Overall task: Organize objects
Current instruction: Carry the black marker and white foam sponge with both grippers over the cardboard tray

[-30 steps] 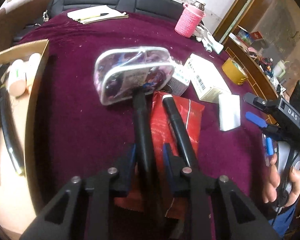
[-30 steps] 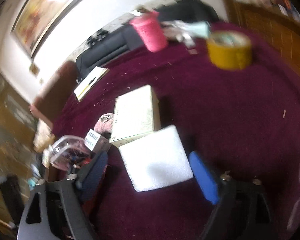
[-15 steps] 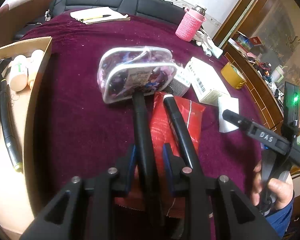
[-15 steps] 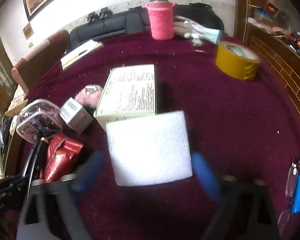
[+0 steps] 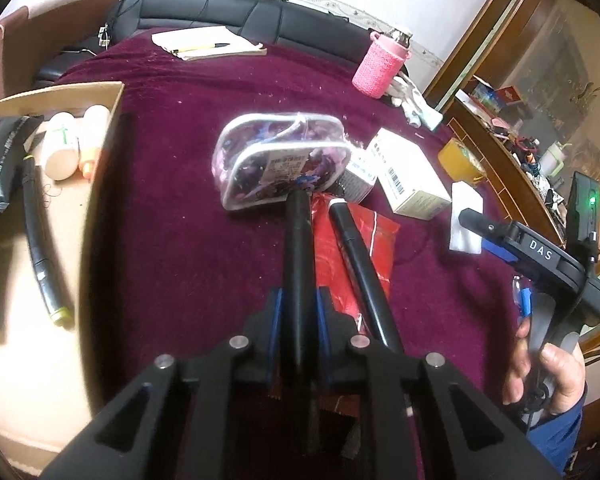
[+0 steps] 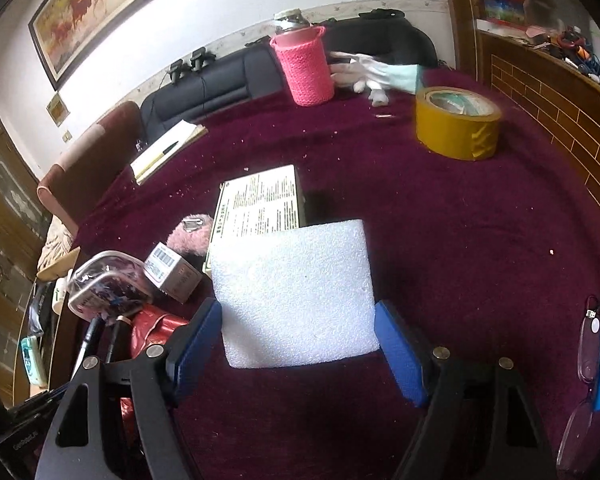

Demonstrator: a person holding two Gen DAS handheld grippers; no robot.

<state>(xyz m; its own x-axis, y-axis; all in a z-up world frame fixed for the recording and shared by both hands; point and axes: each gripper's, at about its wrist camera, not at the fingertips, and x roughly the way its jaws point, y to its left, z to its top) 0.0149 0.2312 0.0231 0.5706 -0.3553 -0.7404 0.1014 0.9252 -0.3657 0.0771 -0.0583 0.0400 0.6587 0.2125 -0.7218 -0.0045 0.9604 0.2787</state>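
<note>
My left gripper (image 5: 300, 308) is shut on a long black stick (image 5: 298, 240) whose far end reaches the clear zip pouch (image 5: 280, 160). A second black stick (image 5: 356, 256) lies just to the right, outside the pads, over a red foil packet (image 5: 380, 248). My right gripper (image 6: 298, 320) holds a square of white foam (image 6: 296, 280), with the blue pad tips pressed against its two sides. In the left wrist view a hand holds that right gripper (image 5: 480, 232) around the foam (image 5: 466, 216) at the right of the maroon cloth.
A cardboard tray (image 5: 112, 112) with bottles and tubes sits at the left. Beyond the foam lie a printed white box (image 6: 260, 208), a small box (image 6: 172, 272), yellow tape (image 6: 456, 124), a pink knitted bottle (image 6: 306, 68) and a notebook (image 6: 168, 152). Glasses (image 6: 592, 344) lie far right.
My left pads have drawn together onto the black stick. The right jaws have narrowed from wide apart to touching the foam's sides, and the right gripper has settled around the foam.
</note>
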